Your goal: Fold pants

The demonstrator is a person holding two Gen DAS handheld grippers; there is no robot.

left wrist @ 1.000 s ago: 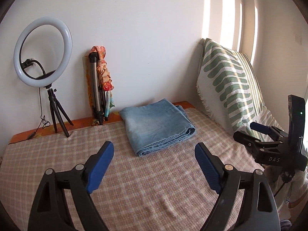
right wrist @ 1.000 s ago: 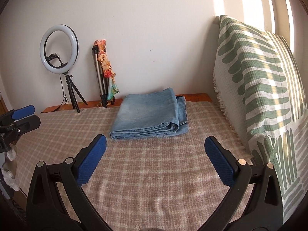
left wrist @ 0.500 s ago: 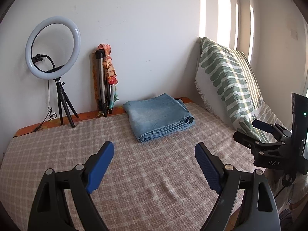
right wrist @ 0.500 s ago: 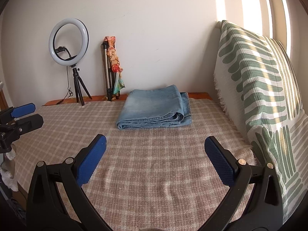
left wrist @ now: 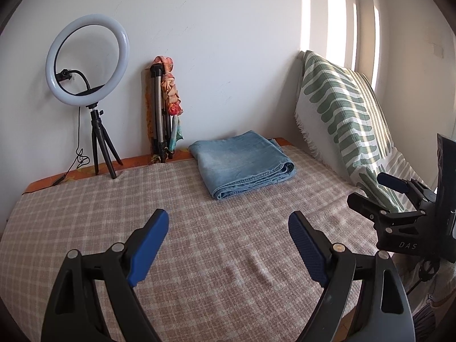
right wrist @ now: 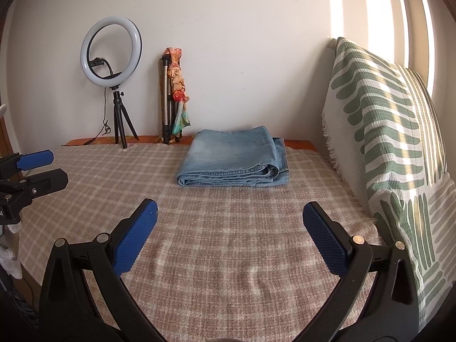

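Blue-padded jaws of the left gripper (left wrist: 228, 225) and right gripper (right wrist: 229, 216) stand spread and empty at the bottom of each frame, above the checked bed cover (right wrist: 228, 256). Folded pants (right wrist: 232, 158) lie mid-frame by the wall (likely finished), well apart from both.

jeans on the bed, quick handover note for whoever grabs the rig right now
Left gripper: open, nothing between its fingers, above the checked blanket.
Right gripper: open, also holding nothing.
Jeans: folded into a compact stack at the far end of the bed, near the wall, clear of both grippers.
Done: the fold looks complete.
Left: probably nothing beyond a check of the stack.
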